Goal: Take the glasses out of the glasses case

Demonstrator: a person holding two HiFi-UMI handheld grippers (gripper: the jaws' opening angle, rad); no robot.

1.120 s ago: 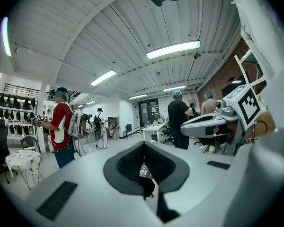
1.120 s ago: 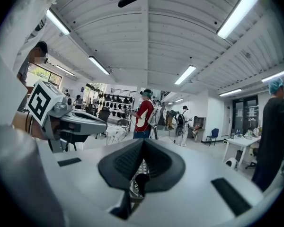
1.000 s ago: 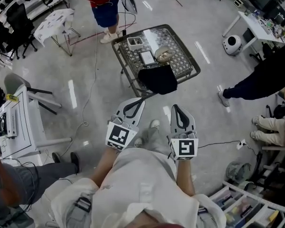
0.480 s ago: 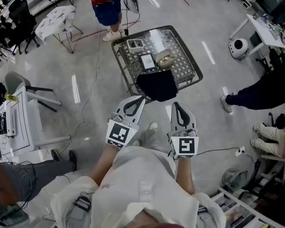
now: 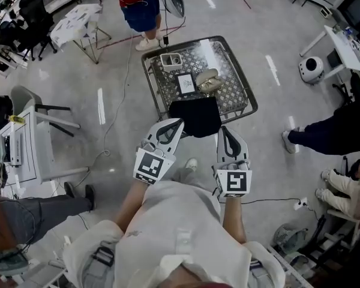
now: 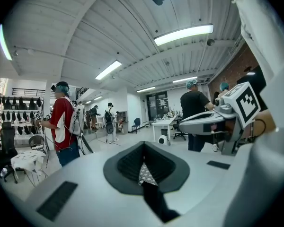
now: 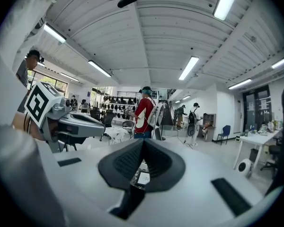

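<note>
Zero steps of the task look done to me: everything is left, from reaching the case to opening it and lifting the glasses out.

Head view: I count one wire-framed table (image 5: 248,104) with a patterned top, well ahead of me across bare floor. On it lie four things. One is a pale rounded object (image 5: 207,80) that I take to be the glasses case, lying shut near the table's middle. One flat card (image 5: 185,83) lies just beside it, one small white box (image 5: 170,60) sits nearer the far edge, and one black cloth (image 5: 196,116) hangs over the near edge. I see no glasses anywhere, so I judge they are inside the case. My two grippers hang in front of my chest, apart from the table: the left gripper (image 5: 172,126) and the right gripper (image 5: 224,131), both pointing toward it.

Left gripper view: the jaws meet at their tips and grip nothing. Only a sliver of the patterned tabletop shows through the slot behind them. One person in a red top (image 6: 62,122) stands beyond.

Right gripper view: these jaws are likewise closed and empty, with the card just visible through the slot.
</note>
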